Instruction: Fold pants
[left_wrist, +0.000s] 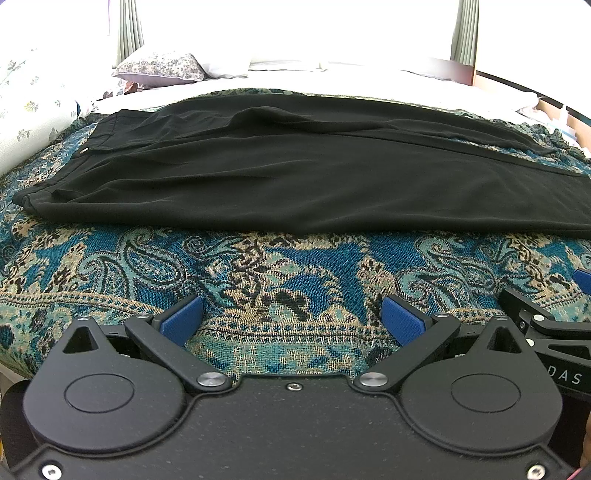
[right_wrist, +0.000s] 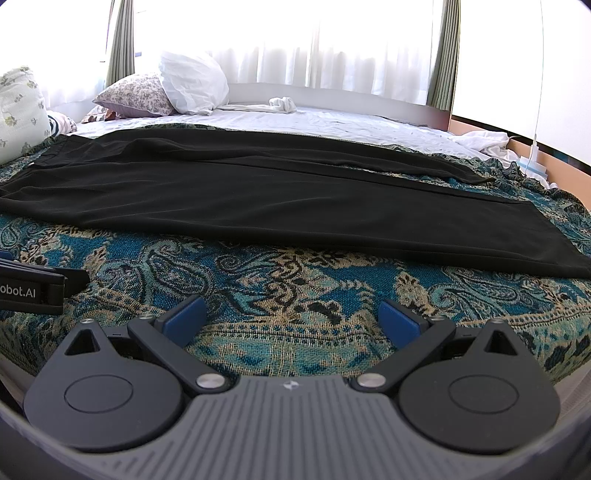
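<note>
Pants: I see the black pants (left_wrist: 295, 177) lying flat across the paisley blanket (left_wrist: 277, 273), waistband toward the floral pillow (left_wrist: 160, 66), legs running away from it.
Left gripper: my left gripper (left_wrist: 291, 319) hovers over bare blanket on the near side of the pants, jaws wide, holding nothing.
Right gripper: my right gripper (right_wrist: 293, 319) sits likewise short of the pants, jaws wide, empty.
Beyond the pants: white sheet (right_wrist: 295, 118).

Matt black cloth pants (left_wrist: 295, 177) lie on a coarse woven paisley blanket (left_wrist: 280, 266).
</note>
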